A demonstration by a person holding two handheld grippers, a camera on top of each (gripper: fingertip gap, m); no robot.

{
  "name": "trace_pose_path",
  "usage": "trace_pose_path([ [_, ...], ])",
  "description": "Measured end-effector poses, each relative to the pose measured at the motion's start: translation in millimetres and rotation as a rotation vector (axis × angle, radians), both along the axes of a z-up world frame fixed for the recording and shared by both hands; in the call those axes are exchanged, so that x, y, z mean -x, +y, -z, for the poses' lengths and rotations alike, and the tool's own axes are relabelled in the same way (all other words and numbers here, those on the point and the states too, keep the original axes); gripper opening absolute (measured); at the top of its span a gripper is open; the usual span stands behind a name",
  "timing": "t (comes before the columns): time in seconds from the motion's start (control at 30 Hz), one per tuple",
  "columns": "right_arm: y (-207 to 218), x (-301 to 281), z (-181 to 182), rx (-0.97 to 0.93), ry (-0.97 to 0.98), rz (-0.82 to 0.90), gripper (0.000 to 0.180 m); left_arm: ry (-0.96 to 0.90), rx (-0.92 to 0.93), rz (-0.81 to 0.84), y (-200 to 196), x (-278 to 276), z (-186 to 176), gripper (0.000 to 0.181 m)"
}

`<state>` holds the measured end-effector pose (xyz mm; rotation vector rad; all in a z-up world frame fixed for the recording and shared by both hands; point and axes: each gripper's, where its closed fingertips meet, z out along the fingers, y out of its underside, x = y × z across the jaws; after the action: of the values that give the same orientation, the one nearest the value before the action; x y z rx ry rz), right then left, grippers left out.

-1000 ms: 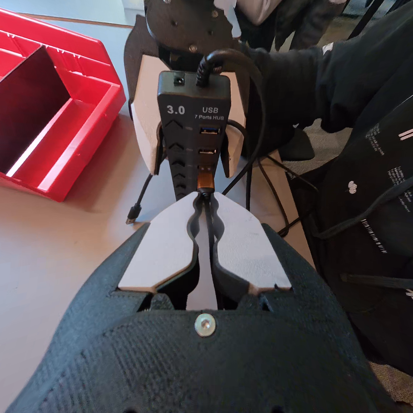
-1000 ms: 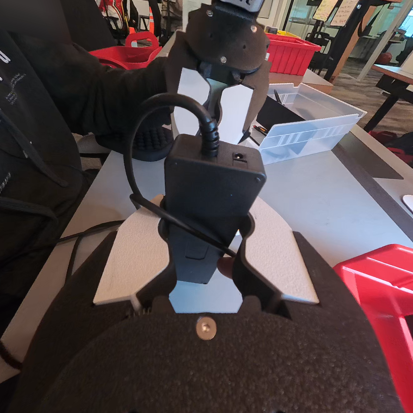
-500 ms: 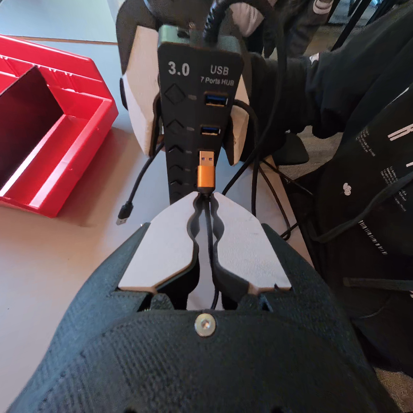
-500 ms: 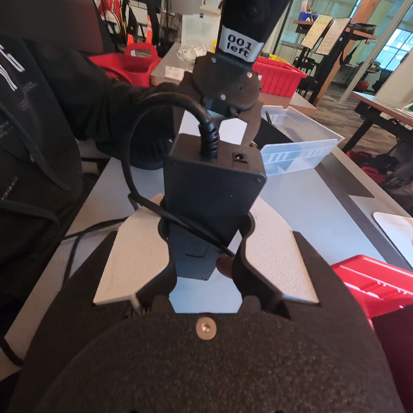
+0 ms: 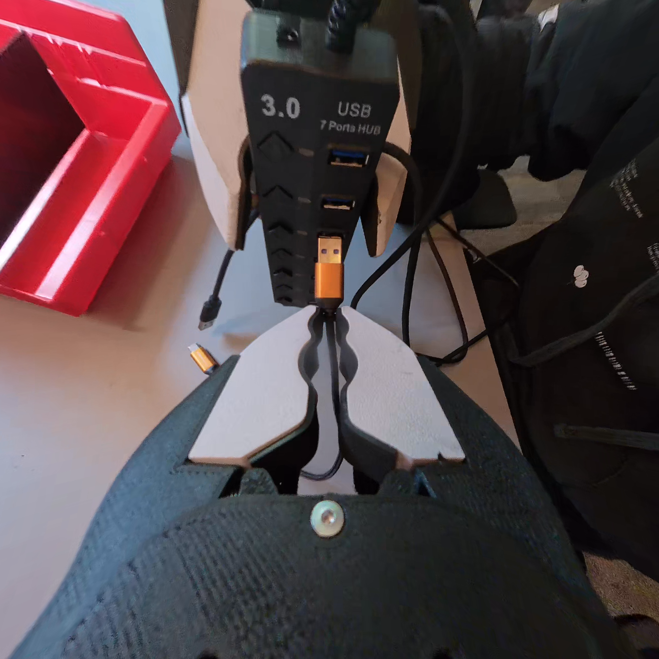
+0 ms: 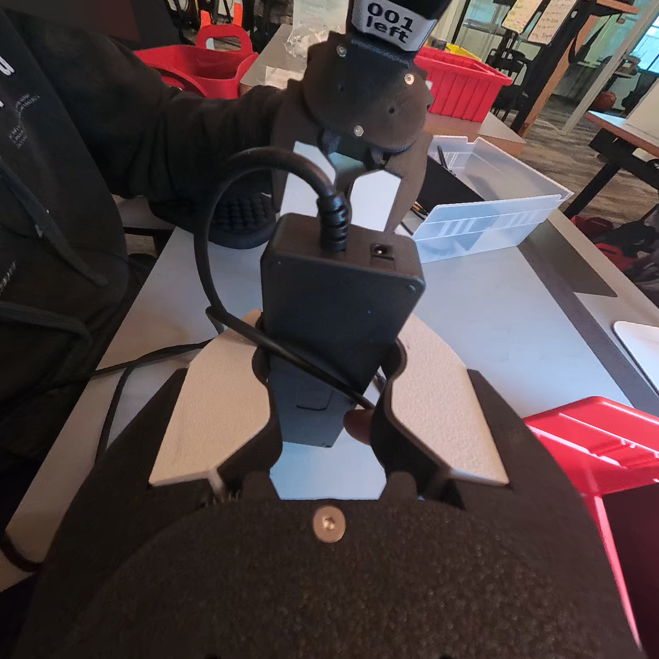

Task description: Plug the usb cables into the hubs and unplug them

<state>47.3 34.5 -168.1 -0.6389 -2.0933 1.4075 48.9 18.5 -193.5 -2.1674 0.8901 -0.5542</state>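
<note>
A black USB hub (image 5: 313,185) stands upright in my right gripper (image 5: 305,249), whose white fingers (image 5: 214,160) clamp its sides. My left gripper (image 5: 326,313) is shut on a black cable just behind its orange USB plug (image 5: 330,278). The plug's metal tip is bare, right in front of the hub's third port. The upper two blue ports are empty. In the right wrist view my right gripper (image 6: 330,335) grips the hub's back (image 6: 338,303), with a thin black cable pinched across it. The left gripper's fingers (image 6: 374,196) show behind the hub.
A red bin (image 5: 82,185) stands at the left on the grey table (image 5: 71,410). A small orange connector (image 5: 201,358) and the hub's own black plug (image 5: 210,313) lie or hang nearby. A clear tray (image 6: 499,207) stands farther off, and a person's dark sleeve (image 6: 160,135) is close. The grippers are tip to tip, or close to it.
One second ago the orange plug sat in the third port. It has come out and its metal tip is bare. The hub now stands nearer and higher in the left wrist view.
</note>
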Motion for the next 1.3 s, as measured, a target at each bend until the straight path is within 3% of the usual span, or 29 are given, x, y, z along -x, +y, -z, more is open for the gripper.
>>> trace_pose_path([
  [0.27, -2, 1, 11, -0.053, -0.032, 0.0, 0.062, 0.047, 0.019, -0.011, 0, 1, 6, 0.007],
  [0.67, 1, 2, 14, -0.051, -0.033, 0.014, 0.063, -0.167, 0.035, -0.008, 3, 2, -5, 0.006],
  [0.77, -2, 4, 20, -0.067, -0.044, 0.011, 0.062, -0.308, 0.011, -0.023, 8, 0, -22, 0.006],
  [0.97, -12, 10, 18, -0.037, -0.029, -0.018, 0.062, -0.22, -0.036, 0.004, 2, 3, -27, 0.006],
  [1.3, -4, 12, 23, -0.05, -0.03, 0.025, 0.062, -0.056, 0.056, -0.016, 0, 13, 20, 0.007],
])
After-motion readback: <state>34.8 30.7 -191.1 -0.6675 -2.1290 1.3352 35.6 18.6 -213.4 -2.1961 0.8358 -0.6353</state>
